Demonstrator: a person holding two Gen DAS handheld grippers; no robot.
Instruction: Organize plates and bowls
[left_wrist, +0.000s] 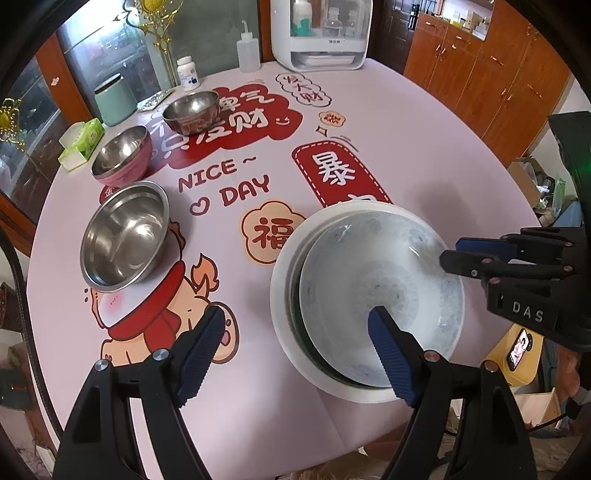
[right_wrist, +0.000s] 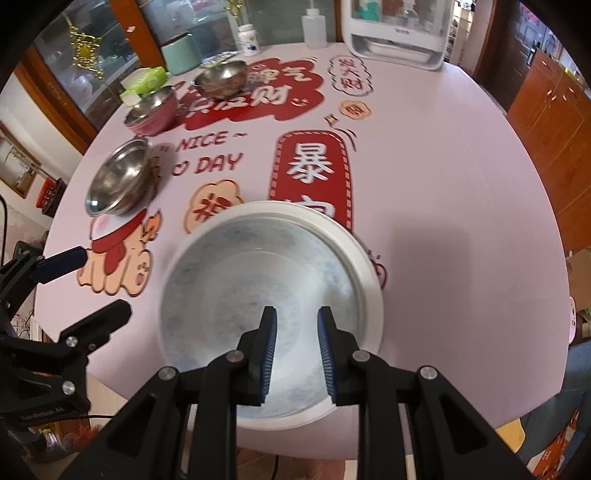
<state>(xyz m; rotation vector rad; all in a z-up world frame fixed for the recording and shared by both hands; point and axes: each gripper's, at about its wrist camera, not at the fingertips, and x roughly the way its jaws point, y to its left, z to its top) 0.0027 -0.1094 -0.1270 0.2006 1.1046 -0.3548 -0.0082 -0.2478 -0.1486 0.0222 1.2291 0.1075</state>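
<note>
A pale blue patterned plate (left_wrist: 380, 295) lies tilted in a stack on a white plate (left_wrist: 284, 314) at the table's near edge; the stack also shows in the right wrist view (right_wrist: 258, 280). My left gripper (left_wrist: 295, 347) is open, hovering at the stack's left rim, empty. My right gripper (right_wrist: 297, 332) is open with a narrow gap above the blue plate, holding nothing; it shows in the left wrist view (left_wrist: 454, 254). A steel bowl (left_wrist: 123, 236), a pink-sided steel bowl (left_wrist: 122, 155) and another steel bowl (left_wrist: 190, 110) stand at the left.
The round table (left_wrist: 424, 155) has a pink printed cover. At the back stand a white appliance (left_wrist: 321, 33), a squeeze bottle (left_wrist: 247, 48), a pill bottle (left_wrist: 188, 74), a green canister (left_wrist: 114, 98) and a tissue box (left_wrist: 81, 142). Wooden cabinets (left_wrist: 491, 70) stand at the right.
</note>
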